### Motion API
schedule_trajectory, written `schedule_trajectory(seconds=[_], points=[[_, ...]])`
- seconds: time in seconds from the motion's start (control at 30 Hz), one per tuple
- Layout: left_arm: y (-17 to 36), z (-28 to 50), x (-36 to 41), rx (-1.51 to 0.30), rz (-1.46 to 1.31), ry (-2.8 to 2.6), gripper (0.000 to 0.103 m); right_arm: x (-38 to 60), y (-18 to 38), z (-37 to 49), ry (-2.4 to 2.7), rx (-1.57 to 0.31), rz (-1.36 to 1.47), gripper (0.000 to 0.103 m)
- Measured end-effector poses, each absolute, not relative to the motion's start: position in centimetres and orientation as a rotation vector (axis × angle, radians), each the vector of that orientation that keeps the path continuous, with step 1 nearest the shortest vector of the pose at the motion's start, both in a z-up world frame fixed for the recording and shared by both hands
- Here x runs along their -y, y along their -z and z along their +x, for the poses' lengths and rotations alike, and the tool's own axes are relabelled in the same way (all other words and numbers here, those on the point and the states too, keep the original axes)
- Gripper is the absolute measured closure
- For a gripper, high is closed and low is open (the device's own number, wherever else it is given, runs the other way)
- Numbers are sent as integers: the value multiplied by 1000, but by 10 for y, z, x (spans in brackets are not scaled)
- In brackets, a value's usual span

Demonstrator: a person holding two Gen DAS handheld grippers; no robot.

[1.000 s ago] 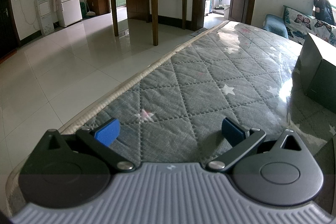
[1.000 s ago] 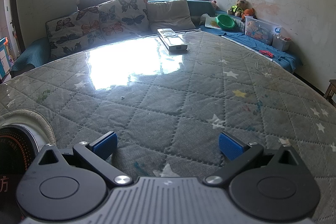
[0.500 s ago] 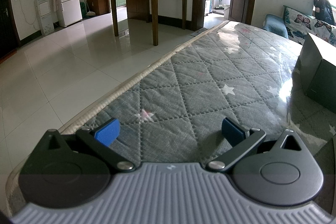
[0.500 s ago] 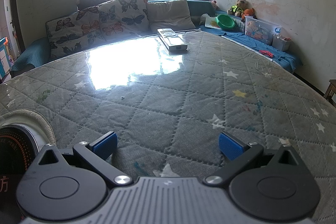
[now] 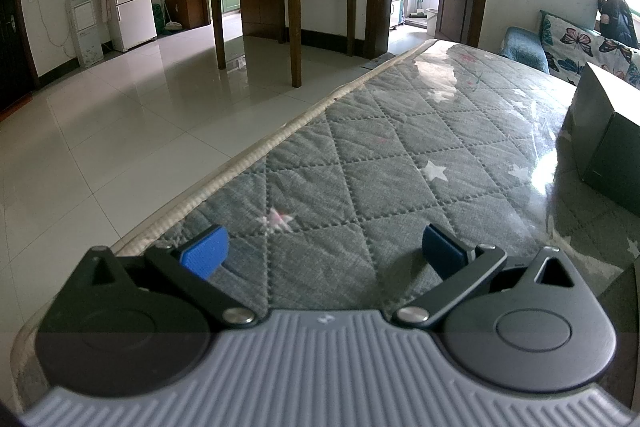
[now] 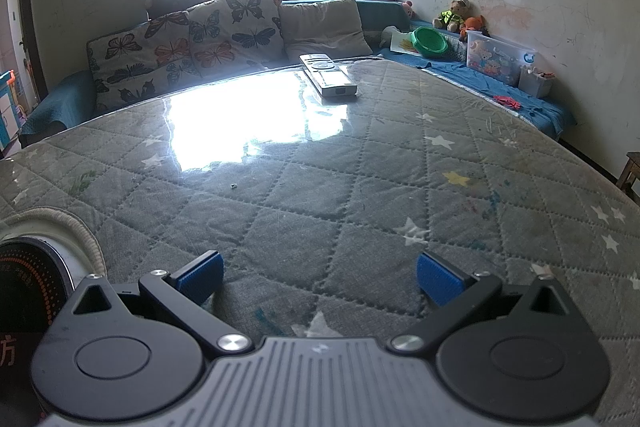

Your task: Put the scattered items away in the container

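Nothing looks tidied yet, by my reading: left gripper (image 5: 324, 255) and right gripper (image 6: 320, 277) both sit low over the quilted table (image 6: 360, 187), jaws spread wide, blue pads empty. One scattered item in sight, a remote control (image 6: 327, 74), lies at about 12 o'clock in the right view, well away from the fingers. A dark box (image 5: 608, 139), likely the container, stands at 3 o'clock in the left view; its inside is hidden, so contents unknown.
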State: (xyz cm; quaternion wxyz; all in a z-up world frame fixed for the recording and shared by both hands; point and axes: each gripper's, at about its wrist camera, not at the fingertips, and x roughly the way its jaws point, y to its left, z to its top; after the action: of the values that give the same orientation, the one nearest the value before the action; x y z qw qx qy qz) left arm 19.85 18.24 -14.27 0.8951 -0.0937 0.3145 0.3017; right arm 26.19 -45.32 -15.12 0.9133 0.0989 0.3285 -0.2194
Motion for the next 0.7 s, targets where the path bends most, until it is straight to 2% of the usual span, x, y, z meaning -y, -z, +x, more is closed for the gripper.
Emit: schedule_trajectory(seconds=[0.7], points=[[143,201,-182,-652,-195,-625,0,453,151,262,452,-677,204,0]])
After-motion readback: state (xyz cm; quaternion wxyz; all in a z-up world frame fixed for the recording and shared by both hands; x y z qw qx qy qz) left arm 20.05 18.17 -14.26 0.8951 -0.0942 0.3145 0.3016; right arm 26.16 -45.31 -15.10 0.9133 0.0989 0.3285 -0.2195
